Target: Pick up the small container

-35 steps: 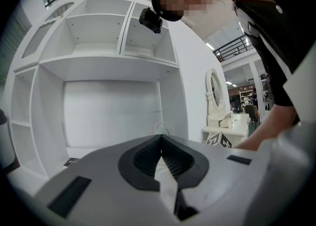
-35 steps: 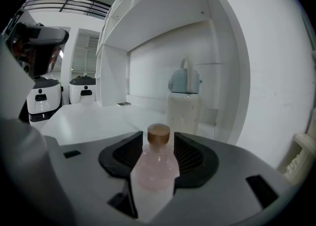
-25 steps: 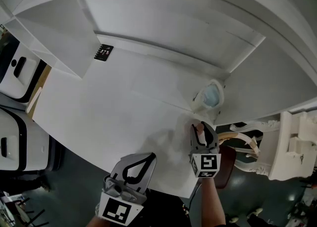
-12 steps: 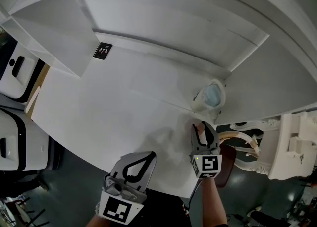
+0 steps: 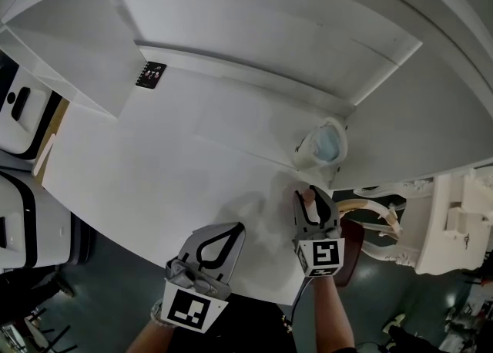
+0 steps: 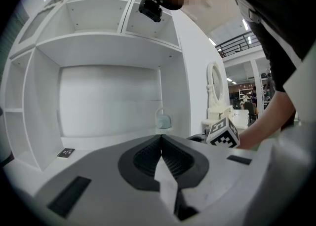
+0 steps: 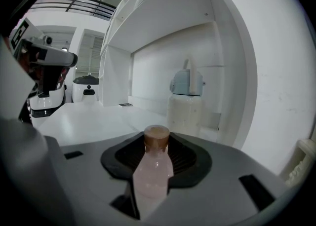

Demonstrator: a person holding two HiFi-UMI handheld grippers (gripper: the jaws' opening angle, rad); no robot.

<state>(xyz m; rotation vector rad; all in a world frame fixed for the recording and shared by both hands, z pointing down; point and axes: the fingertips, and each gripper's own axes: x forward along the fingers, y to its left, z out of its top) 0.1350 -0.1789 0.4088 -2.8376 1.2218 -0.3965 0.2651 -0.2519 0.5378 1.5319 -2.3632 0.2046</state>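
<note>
As nothing has shifted, bottle (image 7: 154, 168) is kept clamped in right tongs (image 5: 311, 199), left tongs (image 6: 161, 140) shut, empty: pickup prob. secured.

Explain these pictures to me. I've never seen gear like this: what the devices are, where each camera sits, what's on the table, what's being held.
There is no robot here: a person holds a pair of tongs in each hand. The view from above comes from a camera on the person's head. The other two cameras ride on the tongs and look along their jaws. The left tongs are shut and empty. The right tongs grip the small container, a pale bottle with a brown cap. On the white desk stands a bigger white jug with a blue lid, and a small black card lies further back.
</note>
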